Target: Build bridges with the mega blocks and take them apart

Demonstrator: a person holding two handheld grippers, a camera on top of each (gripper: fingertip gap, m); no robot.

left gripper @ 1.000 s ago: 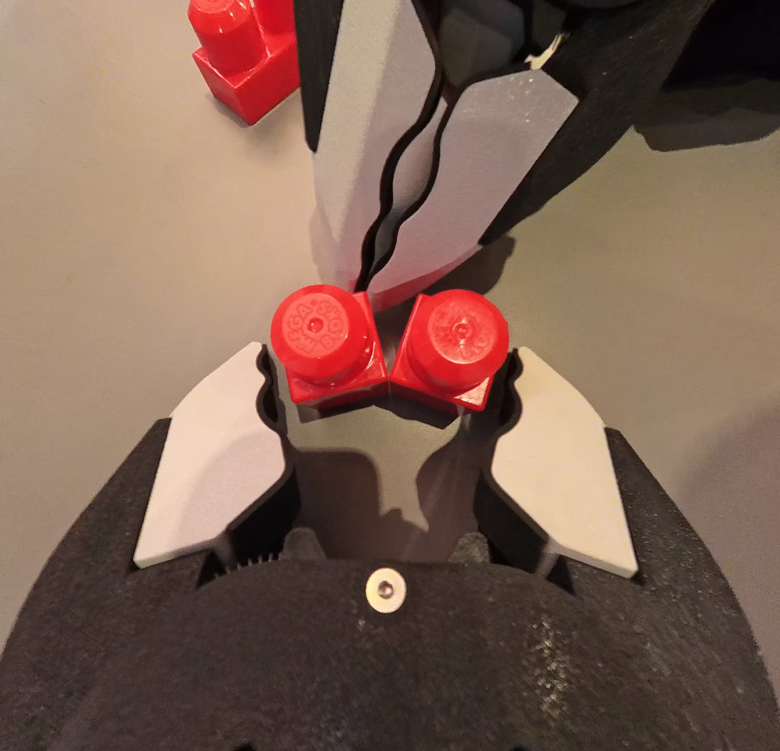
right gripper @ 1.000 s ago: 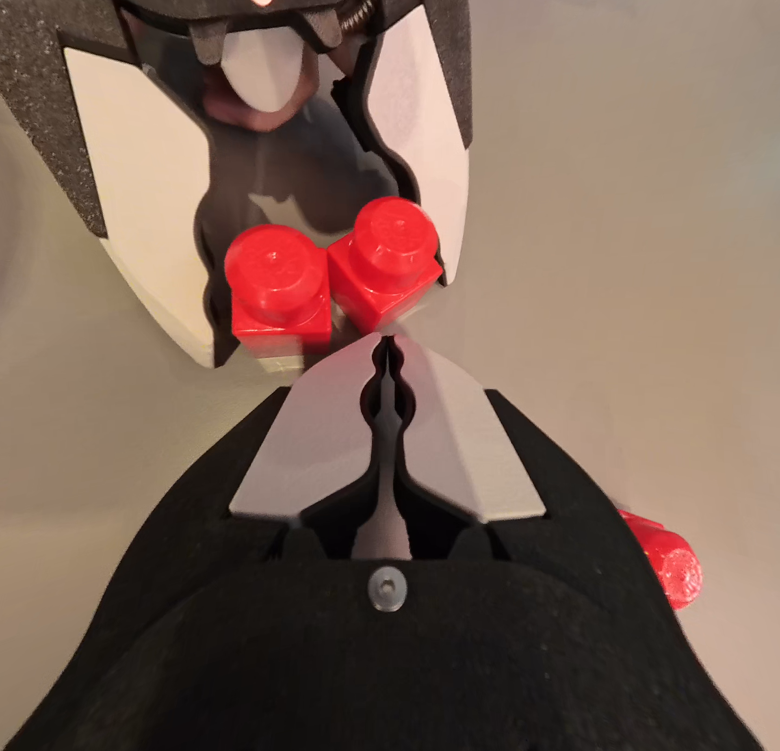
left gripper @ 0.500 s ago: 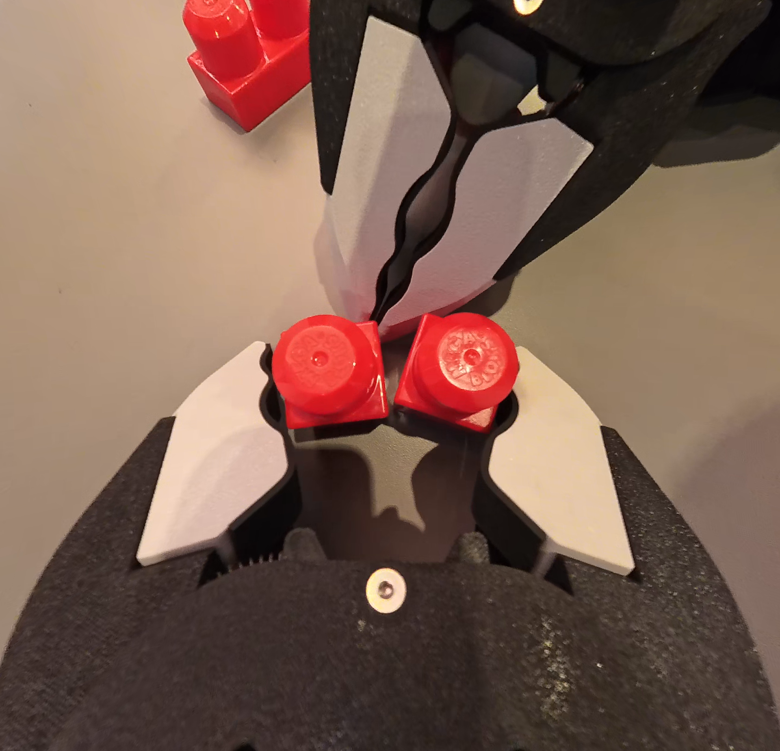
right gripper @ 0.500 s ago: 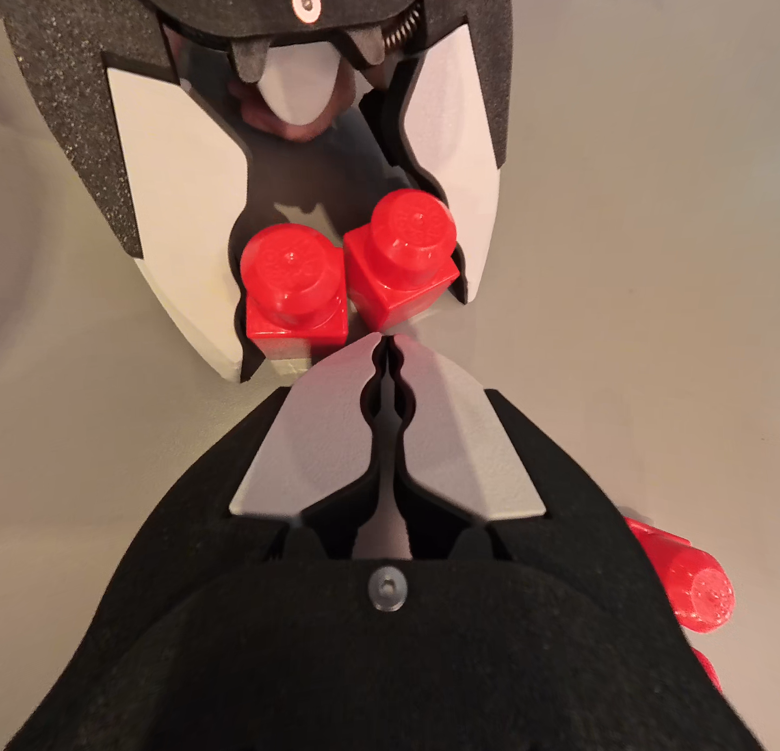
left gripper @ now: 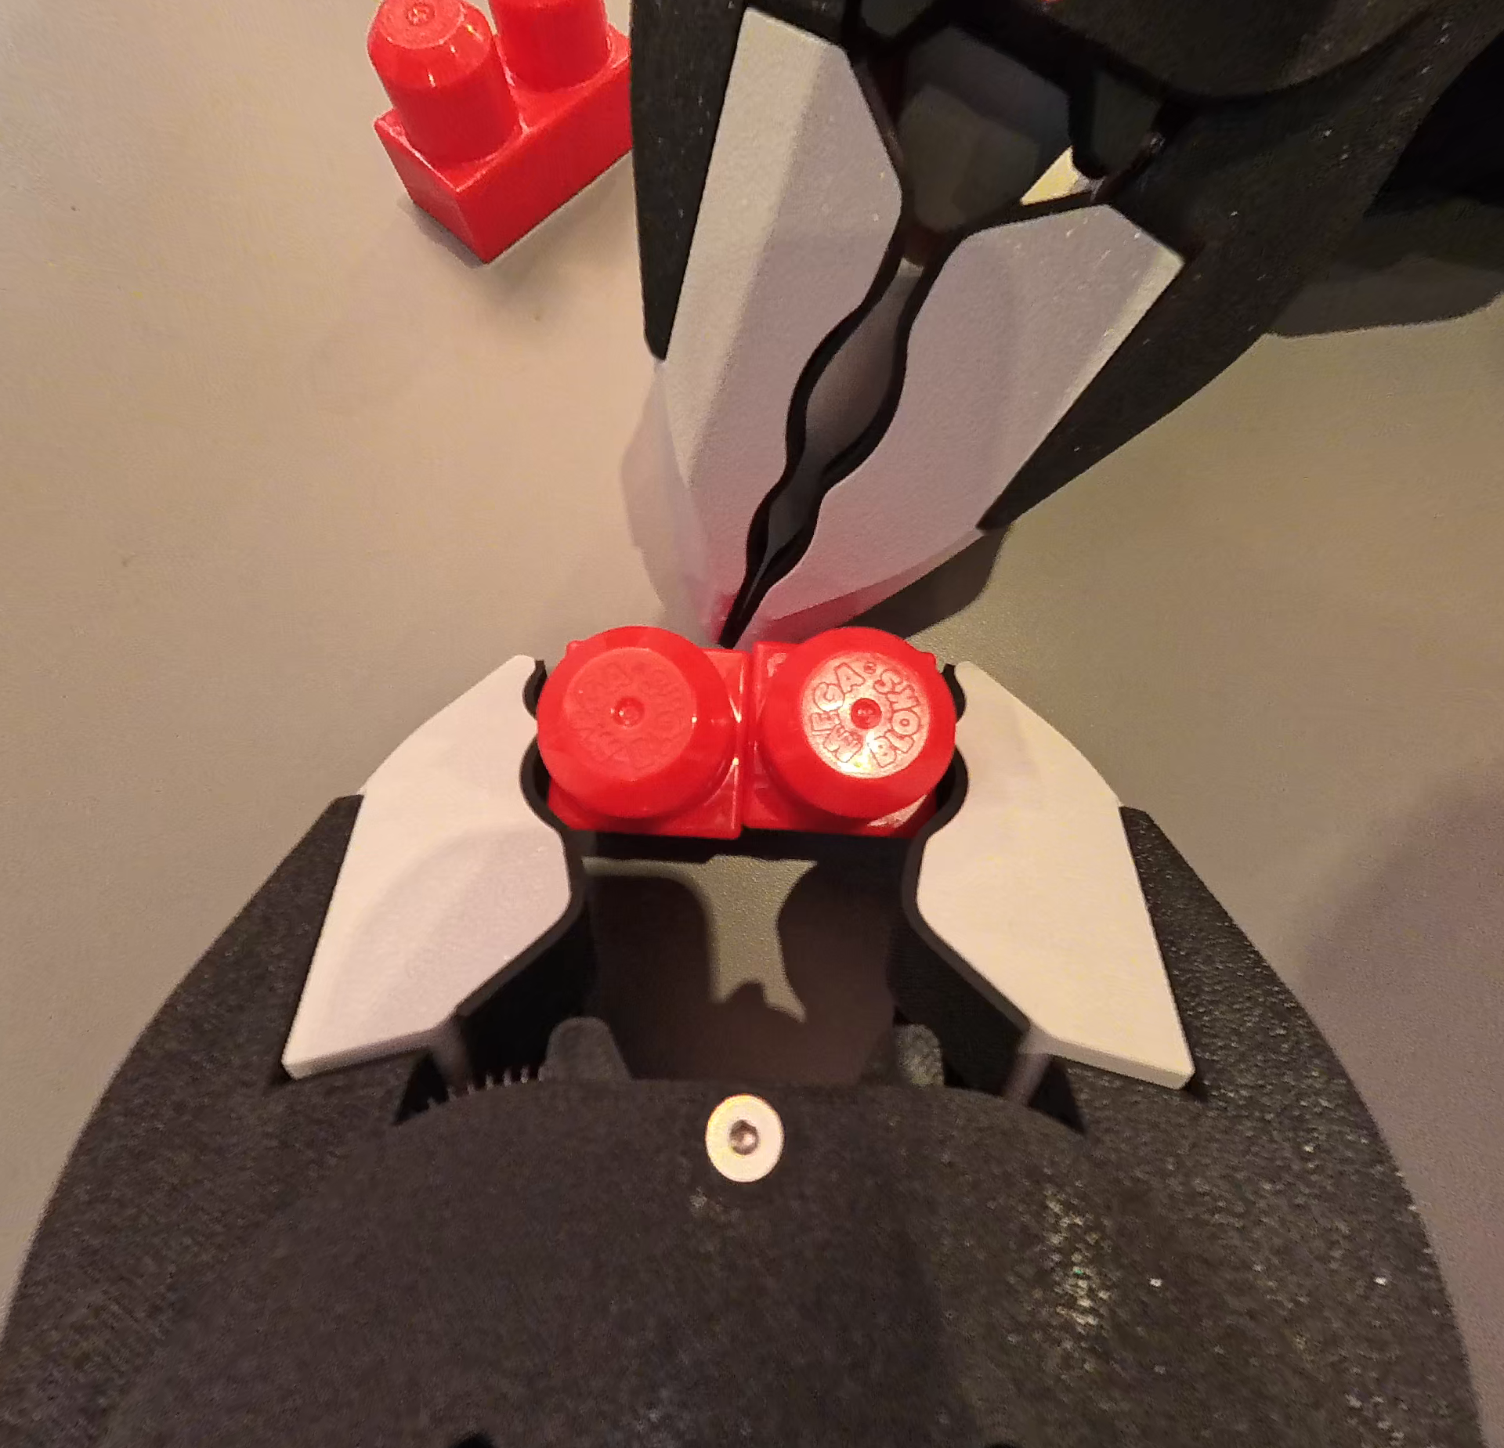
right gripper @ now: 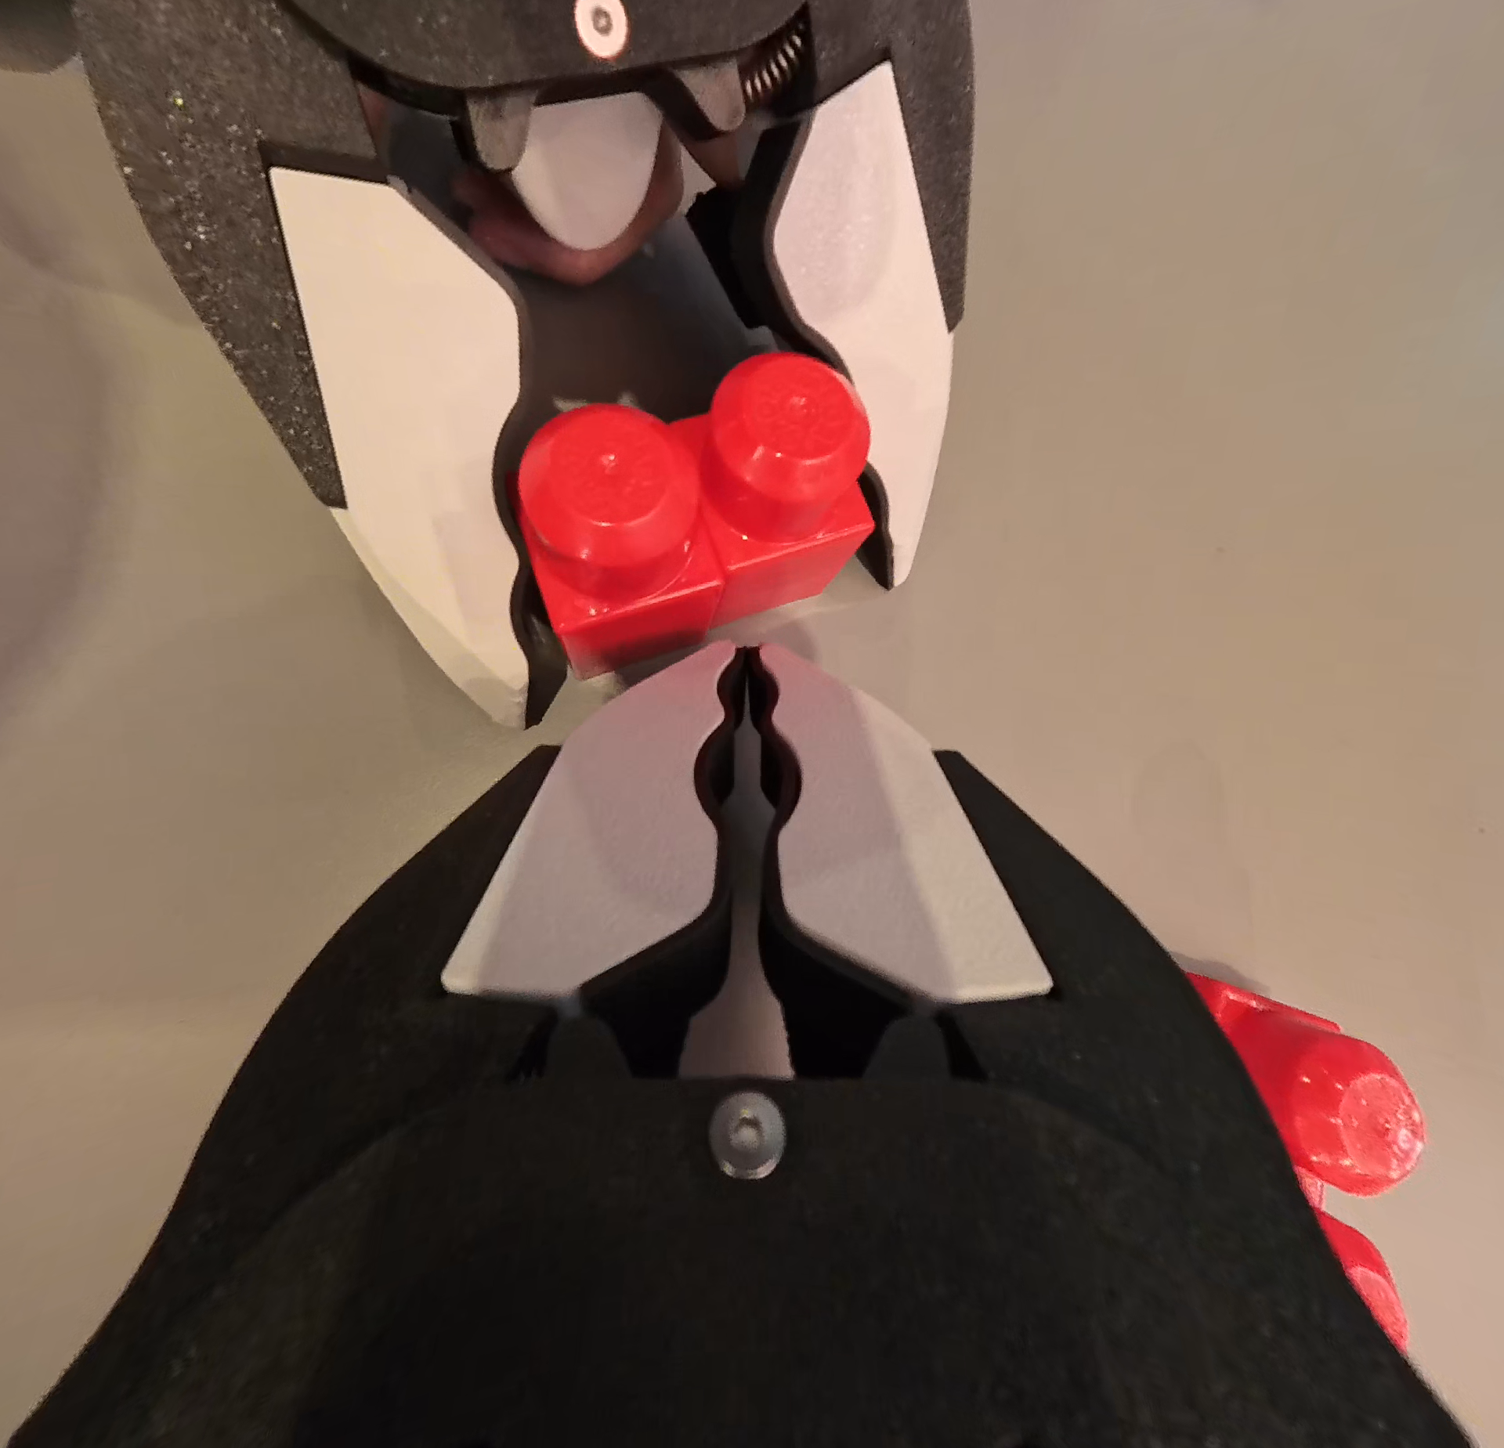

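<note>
Two red single-stud blocks, one on the left [left gripper: 635, 734] and one on the right [left gripper: 854, 725], stand flush side by side on the beige table. My left gripper [left gripper: 741, 717] is shut on the pair, one finger against each outer side. My right gripper [left gripper: 732, 636] is shut and empty, with its tips at the seam on the blocks' far side. In the right wrist view, my right gripper [right gripper: 745, 656] points at the same blocks, one [right gripper: 610, 514] and the other [right gripper: 789, 465], between the fingers of the left gripper [right gripper: 704, 595].
A red two-stud block [left gripper: 496, 107] sits on the table beyond the pair to the far left. It shows at the lower right edge of the right wrist view [right gripper: 1318, 1116], behind my right gripper. The beige table [left gripper: 203, 473] surrounds everything. Less than 4 cm separates the two grippers' tips.
The two single-stud blocks stood at an angle with a gap; now they are pressed flush and square between the left fingers. The right gripper stayed shut at their far side.
</note>
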